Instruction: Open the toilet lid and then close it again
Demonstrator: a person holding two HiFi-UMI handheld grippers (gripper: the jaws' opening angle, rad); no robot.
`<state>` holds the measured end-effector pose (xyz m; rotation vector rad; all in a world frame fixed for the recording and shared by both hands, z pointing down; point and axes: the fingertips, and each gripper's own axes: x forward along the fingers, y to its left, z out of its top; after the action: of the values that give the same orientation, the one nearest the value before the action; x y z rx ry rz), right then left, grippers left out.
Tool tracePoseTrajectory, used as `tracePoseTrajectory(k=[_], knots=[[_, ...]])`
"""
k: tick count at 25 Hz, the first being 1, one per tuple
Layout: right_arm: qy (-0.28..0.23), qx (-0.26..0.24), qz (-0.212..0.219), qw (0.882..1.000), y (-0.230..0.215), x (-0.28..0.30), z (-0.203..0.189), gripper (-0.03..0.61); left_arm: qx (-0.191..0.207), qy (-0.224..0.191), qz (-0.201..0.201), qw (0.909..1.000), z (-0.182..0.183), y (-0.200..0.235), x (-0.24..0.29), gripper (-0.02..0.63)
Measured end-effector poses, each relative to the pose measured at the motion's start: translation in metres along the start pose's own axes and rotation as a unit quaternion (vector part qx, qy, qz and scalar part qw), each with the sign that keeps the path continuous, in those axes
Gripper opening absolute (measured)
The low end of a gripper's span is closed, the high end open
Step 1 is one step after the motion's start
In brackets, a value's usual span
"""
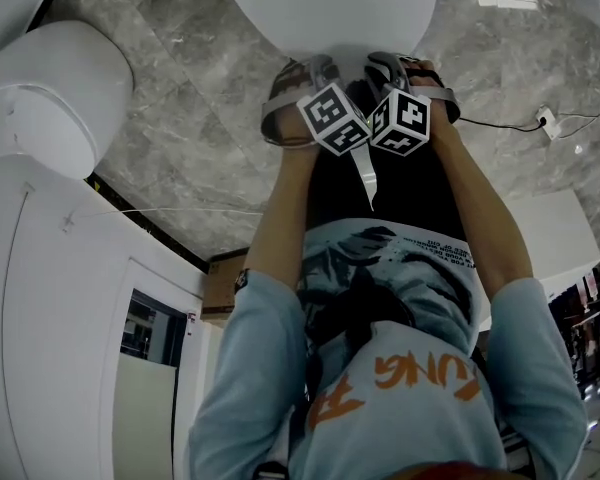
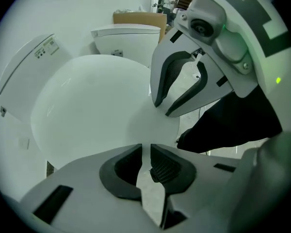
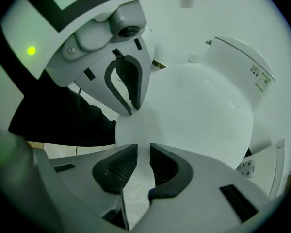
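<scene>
The left gripper (image 2: pixel 145 154) and the right gripper (image 3: pixel 143 154) are held side by side, close enough that each appears in the other's gripper view, and both point steeply down at the front rim of the toilet lid (image 2: pixel 92 106). The jaws of each are narrowed to a thin slit. Through the slit only the lid's white edge and the grey marbled floor (image 1: pixel 180 118) show, so nothing is clamped. This narrow setting probably gives each gripper one blunt tip that can be worked under the rim, and the paired placement at the front centre would spread the lifting load and keep the lid from twisting on its hinge. The lid lies flat and closed, so the opening step is judged not yet done. Behind the lid stands a white labelled unit (image 3: pixel 242 62), presumably the cistern, against which the raised lid would rest. A second toilet (image 2: pixel 126 38) and a cardboard box (image 2: pixel 138 17) stand farther back
</scene>
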<state>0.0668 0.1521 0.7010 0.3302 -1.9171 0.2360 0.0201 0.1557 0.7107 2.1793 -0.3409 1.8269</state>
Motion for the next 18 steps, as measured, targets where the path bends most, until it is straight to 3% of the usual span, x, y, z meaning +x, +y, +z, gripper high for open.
tracePoseTrajectory(k=[7, 9, 11, 13, 18], knots=[[0.010, 0.052, -0.021, 0.998, -0.001, -0.003, -0.004, 0.079, -0.030, -0.003, -0.007, 0.9995, 0.002, -0.003, -0.001, 0.064], [0.010, 0.114, 0.004, 0.993, 0.002, -0.006, -0.003, 0.012, -0.058, -0.009, -0.023, 0.9980, 0.004, 0.002, -0.003, 0.060], [-0.030, 0.231, 0.053, 0.971, 0.005, -0.019, 0.003, 0.012, -0.092, -0.036, -0.043, 0.9942, 0.016, 0.007, -0.013, 0.046], [-0.070, 0.337, 0.067, 0.937, 0.005, -0.041, 0.003, 0.012, -0.127, -0.073, -0.060, 0.9875, 0.035, 0.000, -0.031, 0.037], [-0.150, 0.451, 0.010, 0.880, -0.018, -0.101, -0.010, 0.012, -0.155, -0.165, -0.071, 0.9715, 0.089, -0.008, -0.083, 0.026]])
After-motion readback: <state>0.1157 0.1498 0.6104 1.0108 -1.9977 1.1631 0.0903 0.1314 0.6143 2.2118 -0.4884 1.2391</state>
